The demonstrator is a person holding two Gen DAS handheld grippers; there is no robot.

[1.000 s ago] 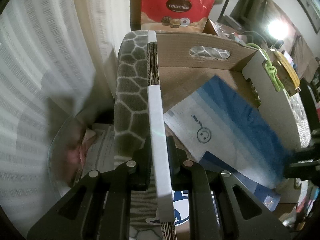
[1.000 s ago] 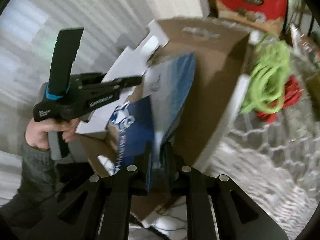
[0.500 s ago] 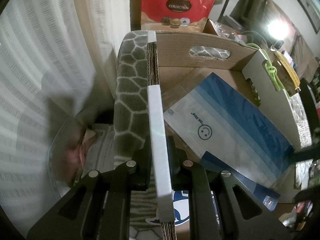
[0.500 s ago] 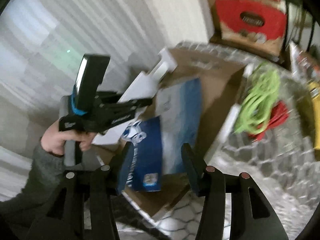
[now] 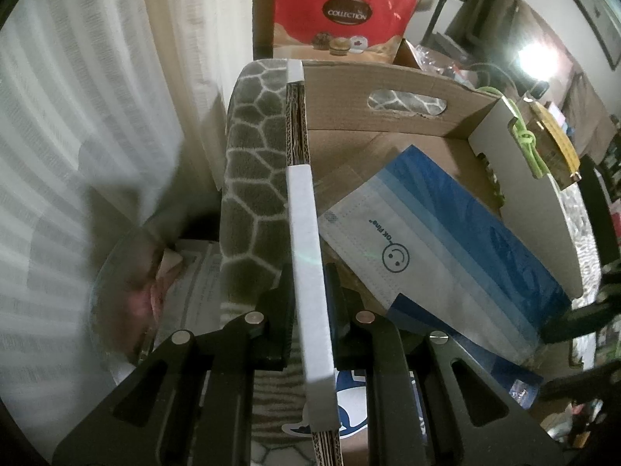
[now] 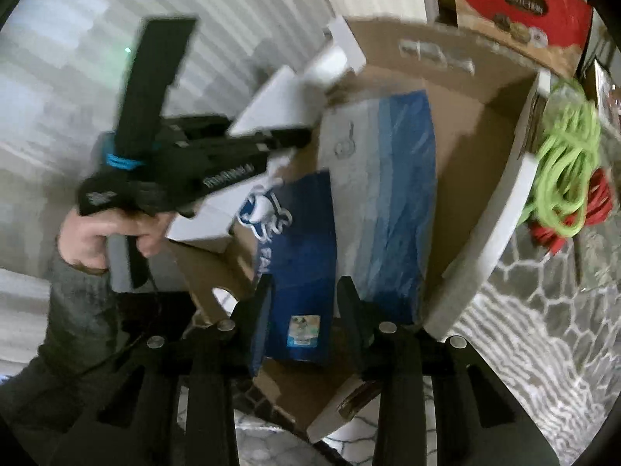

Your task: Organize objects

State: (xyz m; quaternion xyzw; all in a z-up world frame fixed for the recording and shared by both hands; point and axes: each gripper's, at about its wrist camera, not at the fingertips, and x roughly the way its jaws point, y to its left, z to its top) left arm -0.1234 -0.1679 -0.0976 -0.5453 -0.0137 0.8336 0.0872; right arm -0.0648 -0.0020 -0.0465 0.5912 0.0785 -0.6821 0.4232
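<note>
The flat blue-and-white gradient packet with a smiley face (image 5: 438, 244) lies inside my open brown cardboard box (image 5: 388, 116), overlapping a dark blue packet (image 6: 299, 256). My left tongs (image 5: 310, 303) are clenched on the box's white-edged wall. My right tongs (image 6: 306, 306) have just been closing but stand released above the dark packet, gripping nothing. A green cord (image 6: 562, 163) lies beside the box.

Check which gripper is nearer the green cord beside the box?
Right. The right gripper hangs over the cardboard box's near end; the left gripper clamps the wall opposite the green cord.
</note>
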